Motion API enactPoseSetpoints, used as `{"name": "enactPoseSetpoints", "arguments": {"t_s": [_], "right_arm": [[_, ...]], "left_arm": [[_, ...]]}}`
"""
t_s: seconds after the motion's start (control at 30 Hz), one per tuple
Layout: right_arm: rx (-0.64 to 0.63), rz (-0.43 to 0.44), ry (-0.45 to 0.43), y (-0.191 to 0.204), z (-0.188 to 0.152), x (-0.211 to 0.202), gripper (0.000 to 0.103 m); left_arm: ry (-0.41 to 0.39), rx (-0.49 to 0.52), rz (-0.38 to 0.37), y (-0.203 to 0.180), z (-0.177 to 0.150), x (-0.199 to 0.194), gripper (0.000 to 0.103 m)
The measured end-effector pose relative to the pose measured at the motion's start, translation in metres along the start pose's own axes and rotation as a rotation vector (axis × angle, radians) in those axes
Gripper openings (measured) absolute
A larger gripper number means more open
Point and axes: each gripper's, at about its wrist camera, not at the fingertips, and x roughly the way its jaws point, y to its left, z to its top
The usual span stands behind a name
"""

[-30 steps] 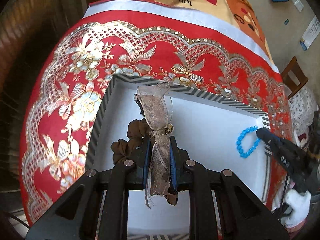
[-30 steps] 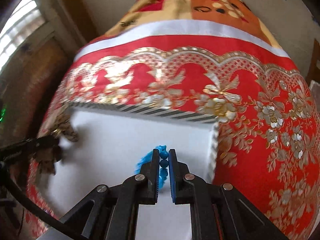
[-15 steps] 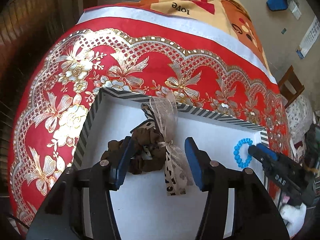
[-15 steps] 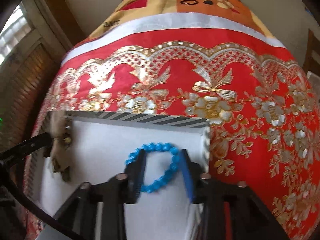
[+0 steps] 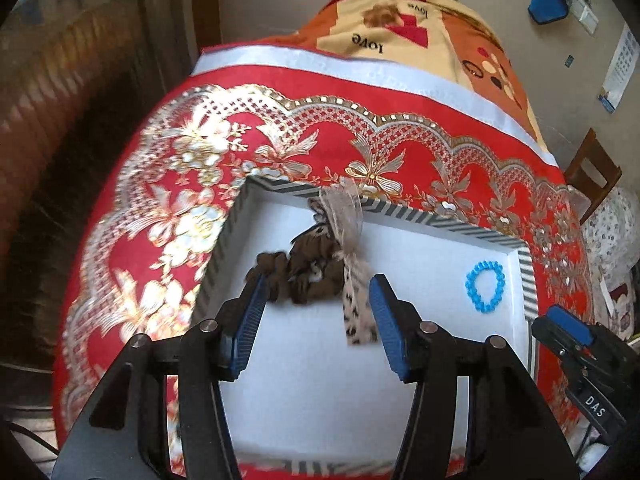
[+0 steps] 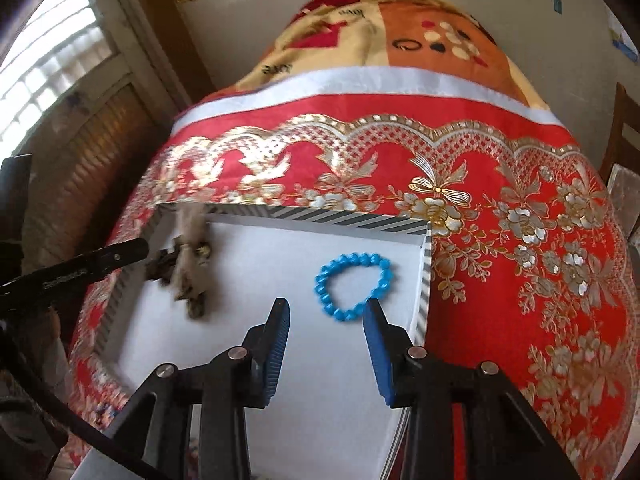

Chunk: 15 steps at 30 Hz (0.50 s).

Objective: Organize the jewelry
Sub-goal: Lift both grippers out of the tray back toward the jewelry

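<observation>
A white tray with a striped rim (image 5: 440, 222) (image 6: 320, 214) lies on the red and gold cloth. A brown scrunchie with a sheer leopard ribbon (image 5: 320, 272) (image 6: 188, 276) lies in the tray's far left part. A blue bead bracelet (image 5: 485, 286) (image 6: 354, 286) lies in its far right corner. My left gripper (image 5: 318, 292) is open and empty, just short of the scrunchie. My right gripper (image 6: 326, 312) is open and empty, just short of the bracelet; one of its fingers (image 5: 568, 330) shows at the right in the left wrist view.
The red floral cloth (image 6: 520, 240) covers a bed with an orange blanket (image 5: 420, 40) beyond it. A wooden chair (image 5: 592, 172) stands at the right. A shuttered window (image 6: 48, 80) is at the left.
Both grippers opened and let go: the scrunchie and the bracelet now lie in the tray. Both grippers have drawn back from them.
</observation>
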Motion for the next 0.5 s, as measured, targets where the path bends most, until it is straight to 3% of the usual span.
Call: {"name": "enactPoseSetpoints", "arguments": {"t_s": [0.23,0.5], "right_arm": [[-0.043,0.018,-0.021,0.017,-0.030,-0.040,0.037],[-0.035,-0.034,-0.031,0.020,-0.071,-0.078,0.042]], "left_arm": [[-0.044,0.001,0.041,0.002,-0.041,-0.046,0.053],[-0.052,0.002,0.058,-0.005,-0.083,-0.077,0.053]]}}
